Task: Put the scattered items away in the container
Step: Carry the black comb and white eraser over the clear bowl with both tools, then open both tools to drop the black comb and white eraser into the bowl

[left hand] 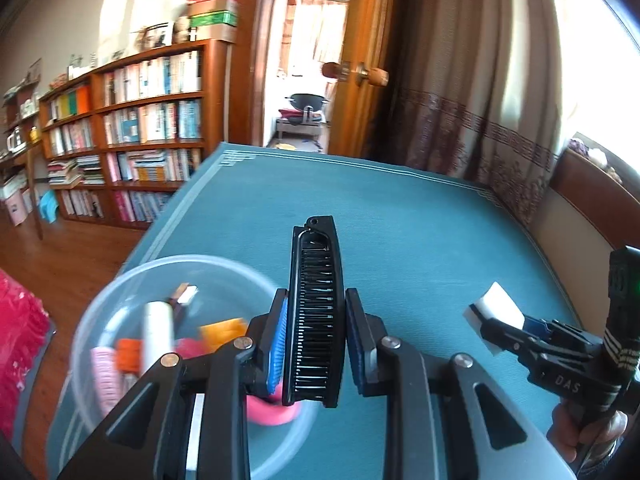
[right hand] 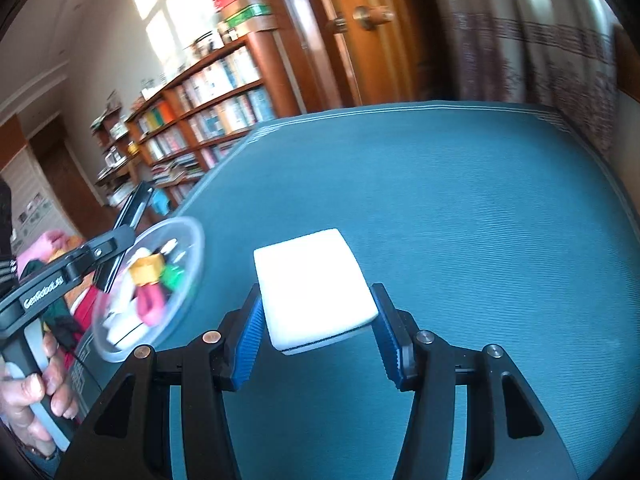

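Note:
My left gripper (left hand: 314, 298) is shut on a black folding comb (left hand: 316, 264), held upright above the teal tablecloth (left hand: 420, 220), just right of a clear plastic bowl (left hand: 120, 276). The bowl holds a white tube (left hand: 158, 330) and several orange, pink and green items. My right gripper (right hand: 318, 294) is shut on a flat white block (right hand: 312, 280), lifted over the cloth. In the left wrist view the right gripper (left hand: 486, 330) and the white block (left hand: 496, 312) sit to the right of the comb. The right wrist view shows the bowl (right hand: 192, 240) and the left gripper (right hand: 110, 250) at far left.
The table's left edge runs close to the bowl, with wooden floor (left hand: 72, 252) below. A bookshelf (left hand: 140, 128), an open wooden door (left hand: 360, 60) and a brown curtain (left hand: 480, 100) stand behind the table. A person's hand (right hand: 36, 392) grips the left handle.

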The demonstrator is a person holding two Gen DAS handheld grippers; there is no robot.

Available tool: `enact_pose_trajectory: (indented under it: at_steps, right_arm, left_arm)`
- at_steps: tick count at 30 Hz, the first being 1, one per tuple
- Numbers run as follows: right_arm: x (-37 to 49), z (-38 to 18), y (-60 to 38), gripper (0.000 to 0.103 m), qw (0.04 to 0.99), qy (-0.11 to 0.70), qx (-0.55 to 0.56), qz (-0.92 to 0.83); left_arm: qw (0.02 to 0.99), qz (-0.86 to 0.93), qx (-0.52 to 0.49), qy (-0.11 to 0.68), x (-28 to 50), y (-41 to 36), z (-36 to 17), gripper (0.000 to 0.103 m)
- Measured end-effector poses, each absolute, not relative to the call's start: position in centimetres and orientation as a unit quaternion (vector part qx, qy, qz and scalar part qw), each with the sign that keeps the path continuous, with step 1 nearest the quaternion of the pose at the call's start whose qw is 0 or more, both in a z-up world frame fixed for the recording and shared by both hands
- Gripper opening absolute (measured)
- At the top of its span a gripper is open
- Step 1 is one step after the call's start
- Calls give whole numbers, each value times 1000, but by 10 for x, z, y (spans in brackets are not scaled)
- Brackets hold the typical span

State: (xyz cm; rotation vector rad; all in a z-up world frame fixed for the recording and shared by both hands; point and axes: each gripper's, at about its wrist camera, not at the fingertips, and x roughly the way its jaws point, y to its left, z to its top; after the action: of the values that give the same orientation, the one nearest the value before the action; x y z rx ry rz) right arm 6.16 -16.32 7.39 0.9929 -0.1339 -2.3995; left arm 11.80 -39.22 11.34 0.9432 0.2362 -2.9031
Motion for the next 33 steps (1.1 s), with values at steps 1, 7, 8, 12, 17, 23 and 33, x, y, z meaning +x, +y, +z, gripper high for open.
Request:
enact_pose_trajectory:
  at_steps: [1, 7, 8, 12, 17, 23, 33]
  right_arm:
    - [65, 75, -172, 54, 276, -45, 369, -886]
    - [76, 79, -214, 54, 323, -35, 377, -867]
    - [78, 79, -220, 54, 329, -33, 378, -865]
    - [85, 77, -248, 54, 350, -16, 382, -855]
    - [94, 74, -282, 54, 376, 6, 386, -843]
    - [95, 69, -309, 54, 390, 16, 392, -833]
    - [73, 58, -340, 54, 388, 25, 398, -831]
  left_arm:
    - [47, -947, 308, 79, 121, -399, 113, 30]
    - [80, -942, 312, 92, 131, -435, 106, 30]
    - [83, -942, 312, 94, 133, -439, 104, 30]
    - [93, -939, 314, 106, 136, -455, 98, 30]
    - [99, -937, 315, 114, 143, -467, 91, 30]
    - [106, -933, 323, 120, 147, -481, 82, 30]
    - [104, -930, 330, 128, 147, -491, 76, 30]
